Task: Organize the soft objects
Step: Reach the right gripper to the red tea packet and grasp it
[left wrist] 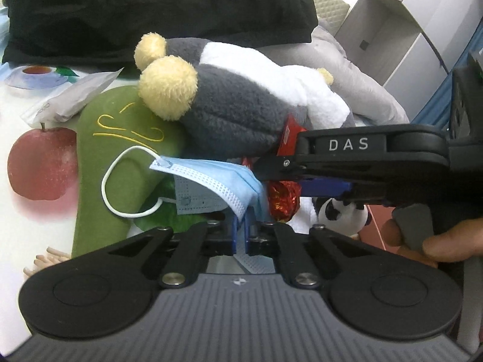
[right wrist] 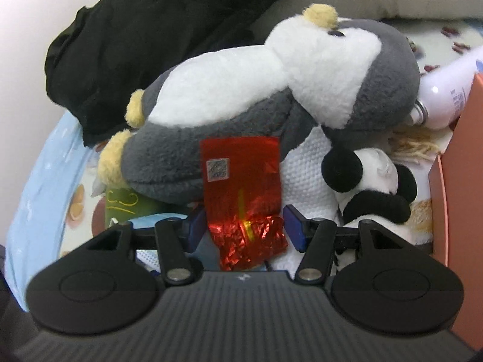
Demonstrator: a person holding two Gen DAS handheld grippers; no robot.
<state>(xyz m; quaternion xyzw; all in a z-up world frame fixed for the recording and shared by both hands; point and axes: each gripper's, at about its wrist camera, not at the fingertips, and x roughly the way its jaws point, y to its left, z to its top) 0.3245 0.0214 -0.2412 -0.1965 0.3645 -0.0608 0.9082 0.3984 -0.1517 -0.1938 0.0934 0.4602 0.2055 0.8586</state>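
A blue face mask [left wrist: 211, 181] lies over a green plush [left wrist: 120, 157], and my left gripper [left wrist: 240, 235] is shut on the mask's near edge. A grey and white penguin plush [left wrist: 241, 105] [right wrist: 241, 96] lies across the heap. A red foil packet [right wrist: 241, 181] leans upright against it. My right gripper [right wrist: 244, 229] stands open, with the packet between its blue pads [right wrist: 294, 229] and a thin gap on the right side. Its black body [left wrist: 362, 157] reaches in from the right in the left wrist view. A small panda plush [right wrist: 371, 187] sits to the right.
A black garment [left wrist: 151, 9] is heaped behind the toys, with grey bedding [left wrist: 356, 81] beside it. A white bottle [right wrist: 446, 96] and a salmon box [right wrist: 462, 181] stand at the right. The cloth underneath shows a printed apple [left wrist: 42, 166]. A person's hand [left wrist: 440, 244] grips the right handle.
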